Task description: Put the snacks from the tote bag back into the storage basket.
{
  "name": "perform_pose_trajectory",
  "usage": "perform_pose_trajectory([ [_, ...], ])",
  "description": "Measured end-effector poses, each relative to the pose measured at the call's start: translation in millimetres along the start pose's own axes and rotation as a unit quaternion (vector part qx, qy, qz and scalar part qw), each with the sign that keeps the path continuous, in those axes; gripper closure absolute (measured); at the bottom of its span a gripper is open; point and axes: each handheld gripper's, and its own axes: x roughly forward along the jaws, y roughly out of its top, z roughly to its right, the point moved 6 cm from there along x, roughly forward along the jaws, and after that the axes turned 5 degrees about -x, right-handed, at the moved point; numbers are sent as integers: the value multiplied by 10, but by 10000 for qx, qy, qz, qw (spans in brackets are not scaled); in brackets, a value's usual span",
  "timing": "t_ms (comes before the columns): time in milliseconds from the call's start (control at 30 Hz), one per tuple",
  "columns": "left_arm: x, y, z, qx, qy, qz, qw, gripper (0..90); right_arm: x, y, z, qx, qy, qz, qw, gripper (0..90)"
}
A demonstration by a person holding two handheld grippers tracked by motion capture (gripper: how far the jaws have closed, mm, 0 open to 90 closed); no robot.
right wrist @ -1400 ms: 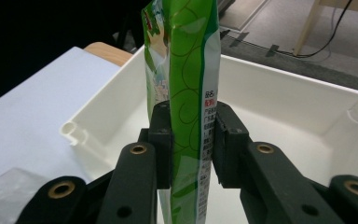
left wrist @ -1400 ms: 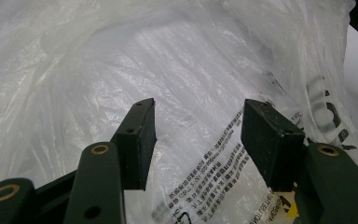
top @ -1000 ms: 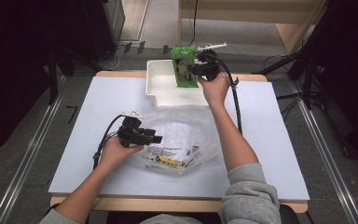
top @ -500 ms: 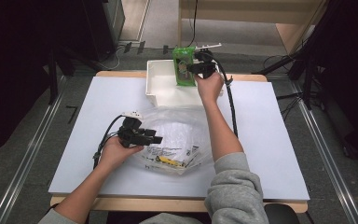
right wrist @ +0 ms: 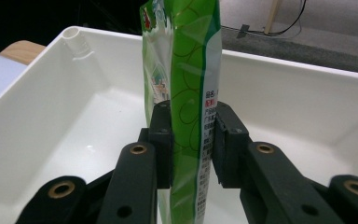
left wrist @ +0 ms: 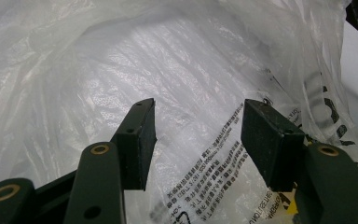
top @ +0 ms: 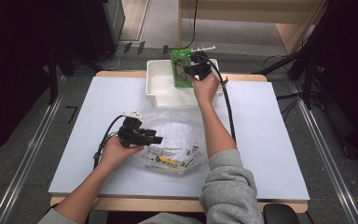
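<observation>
My right gripper (top: 191,71) (right wrist: 192,140) is shut on a green snack pouch (top: 182,69) (right wrist: 186,70), holding it upright over the white bin (top: 161,88) (right wrist: 65,121) at the far edge of the table. Both pads press the pouch's sides. A crumpled clear plastic bag (top: 172,135) (left wrist: 121,70) with printed text lies at the table's middle. My left gripper (top: 154,138) (left wrist: 198,135) rests at the bag's left side, open, with the bag's film lying under and between its jaws, not pinched.
The white table (top: 279,140) has free room to the right and left of the bag. A black cable (top: 228,112) trails from the right gripper along the forearm. The bin's inside looks bare below the pouch.
The right hand has carried the green pouch leftward and lower, from the bin's right end toward its middle. The left hand and the bag have stayed put.
</observation>
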Motion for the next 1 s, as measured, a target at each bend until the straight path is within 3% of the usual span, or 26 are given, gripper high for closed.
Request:
perform_pose_trajectory([
  [233,-7,6,-10,-17,35,24,10000,463,13,-98,-11,-38,73,-27,10000,743],
  [367,-4,6,-8,-8,41,22,10000,463,54,-140,-19,74,145,-38,9999,743],
  [633,3,3,-16,8,60,8,10000,462,128,-158,-64,59,231,-213,9995,743],
  [1000,5,-1,-26,23,77,-30,10000,462,250,-131,-19,68,80,-363,9993,729],
])
